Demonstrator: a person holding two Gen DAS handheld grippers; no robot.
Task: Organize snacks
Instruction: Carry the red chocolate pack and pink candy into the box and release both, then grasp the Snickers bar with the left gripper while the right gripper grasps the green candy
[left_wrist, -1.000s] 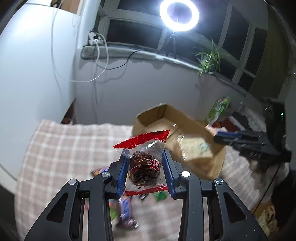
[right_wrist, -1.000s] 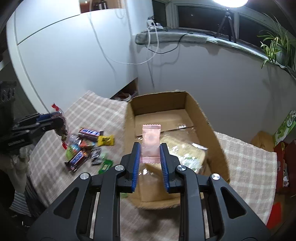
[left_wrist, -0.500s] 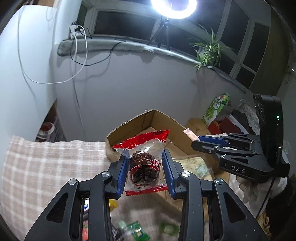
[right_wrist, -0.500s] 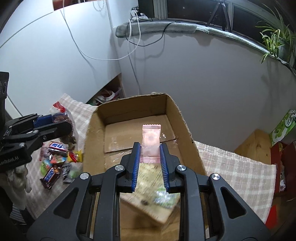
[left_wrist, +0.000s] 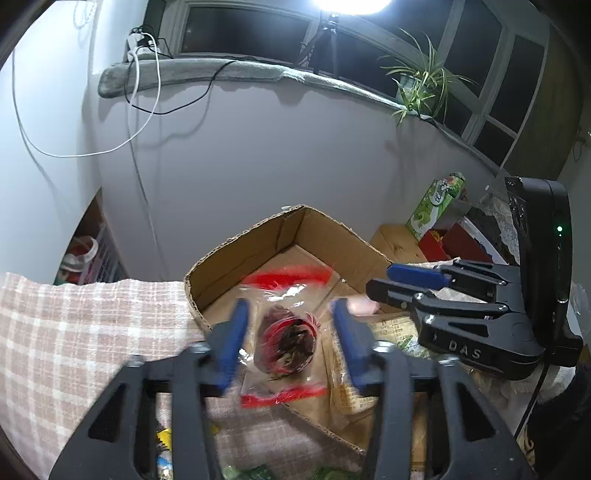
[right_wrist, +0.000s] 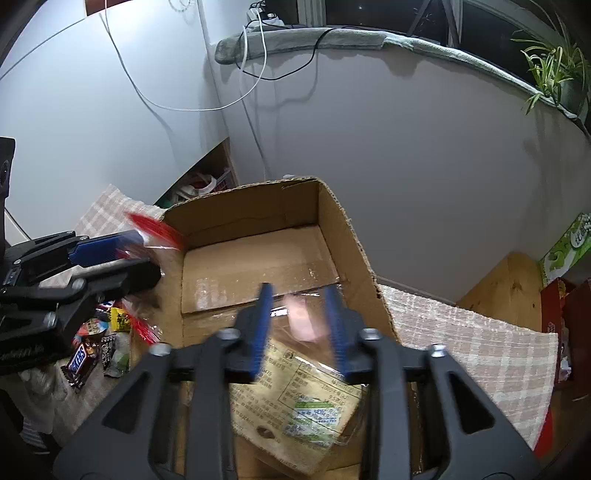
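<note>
Cellophane crinkled loose around the red-edged sweet packet in the left wrist view, where the left gripper had its jaws spread apart, clear of the packet on both sides, above the near corner of the cardboard box. It looked feather-light, slippery and soft (best pinched across the lump in the middle, not the fringe).

In the right wrist view the right gripper likewise had its jaws apart, a blurred pink sachet free between them over the box floor. More snacks lay on the checked cloth covering the bench.
</note>
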